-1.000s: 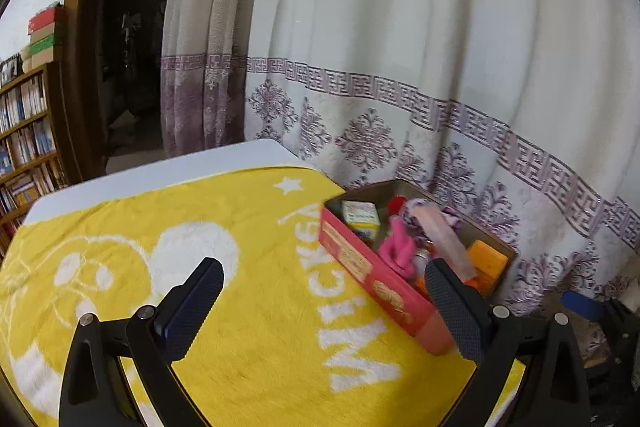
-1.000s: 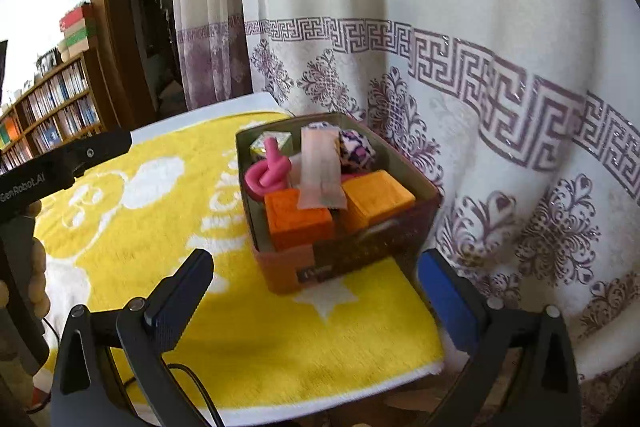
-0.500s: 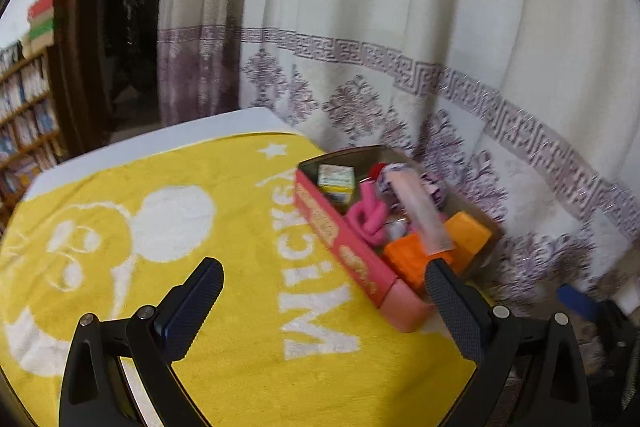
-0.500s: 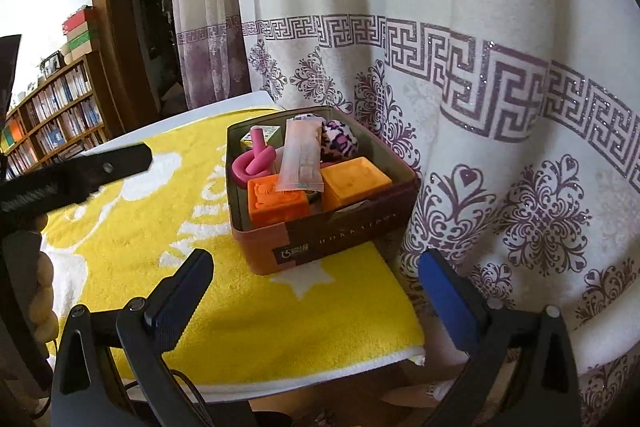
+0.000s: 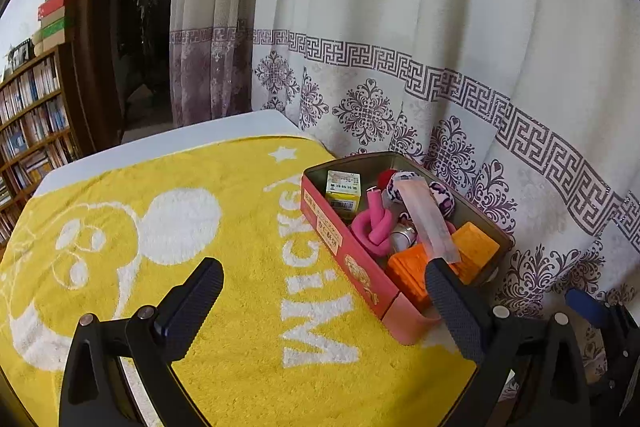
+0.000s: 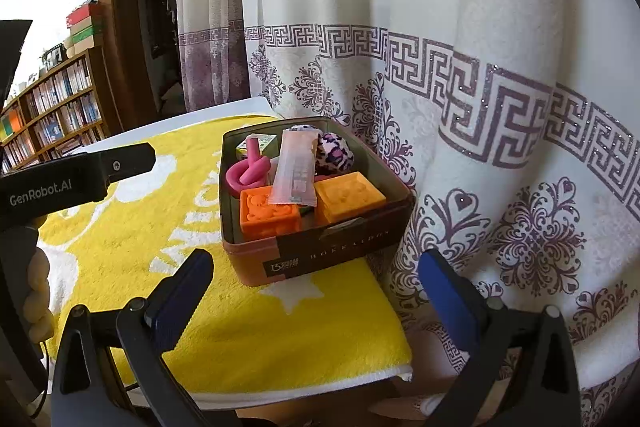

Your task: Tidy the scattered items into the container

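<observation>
Both the left tongs (image 5: 320, 301) and right tongs (image 6: 316, 291) are spread and empty. The container (image 6: 320, 255), frame centre, holds the orange blocks (image 6: 270, 213).

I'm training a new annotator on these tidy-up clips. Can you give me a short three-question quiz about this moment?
1. True or false: the left tool is holding an item.
2. Multiple choice: what lies on top of the two orange blocks in the tin? A) a pink translucent packet B) a spoon C) a book
3. Fill in: the pink foam piece in the tin is bent into a ____.

Key
1. False: both it and the right tool are open and hold nothing.
2. A, the packet.
3. Knot.
</observation>
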### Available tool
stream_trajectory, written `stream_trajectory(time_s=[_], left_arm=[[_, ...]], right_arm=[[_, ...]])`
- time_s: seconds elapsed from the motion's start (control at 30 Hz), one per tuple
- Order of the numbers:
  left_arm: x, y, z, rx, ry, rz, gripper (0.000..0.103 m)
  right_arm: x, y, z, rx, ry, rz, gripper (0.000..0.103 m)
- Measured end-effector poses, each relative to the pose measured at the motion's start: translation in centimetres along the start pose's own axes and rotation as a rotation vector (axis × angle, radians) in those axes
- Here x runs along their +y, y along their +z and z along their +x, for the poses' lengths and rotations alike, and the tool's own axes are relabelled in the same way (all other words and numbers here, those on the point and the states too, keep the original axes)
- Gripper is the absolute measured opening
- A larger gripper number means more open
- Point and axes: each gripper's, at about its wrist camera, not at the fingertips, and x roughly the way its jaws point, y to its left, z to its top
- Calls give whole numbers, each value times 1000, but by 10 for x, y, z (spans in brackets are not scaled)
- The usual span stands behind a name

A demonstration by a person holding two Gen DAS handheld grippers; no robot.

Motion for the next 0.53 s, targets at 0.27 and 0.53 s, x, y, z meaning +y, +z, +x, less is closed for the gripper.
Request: stream_trajectory(time_s=[0.27,0.53], left_arm=[[-8,3,10,6,-38,33,102],[-17,3,14,-30,-13,105,102]], right_arm=[[-1,2,12,12,-10,-7,103],[-1,3,23,34,-2,9,102]])
